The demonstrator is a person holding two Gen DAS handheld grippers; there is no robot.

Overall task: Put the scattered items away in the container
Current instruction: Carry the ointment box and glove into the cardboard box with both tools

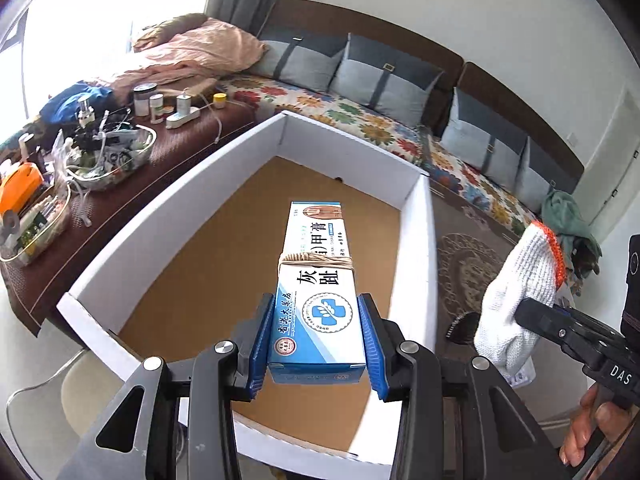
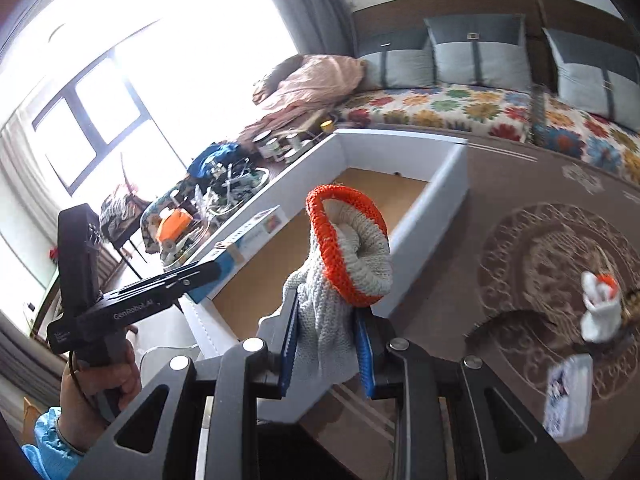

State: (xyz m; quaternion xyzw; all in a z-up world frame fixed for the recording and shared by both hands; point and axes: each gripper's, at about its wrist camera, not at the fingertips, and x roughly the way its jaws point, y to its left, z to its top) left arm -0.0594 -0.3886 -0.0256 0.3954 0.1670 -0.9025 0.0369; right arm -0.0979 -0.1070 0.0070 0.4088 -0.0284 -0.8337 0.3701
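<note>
Two held items, banded blue-white ointment box, orange-cuffed knit glove

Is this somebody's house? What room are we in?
It looks like a living room in a home. There's a long sofa with a flowery cover and grey cushions, a patterned rug on the floor, and a big window. A low table is cluttered with jars and bottles.
</note>
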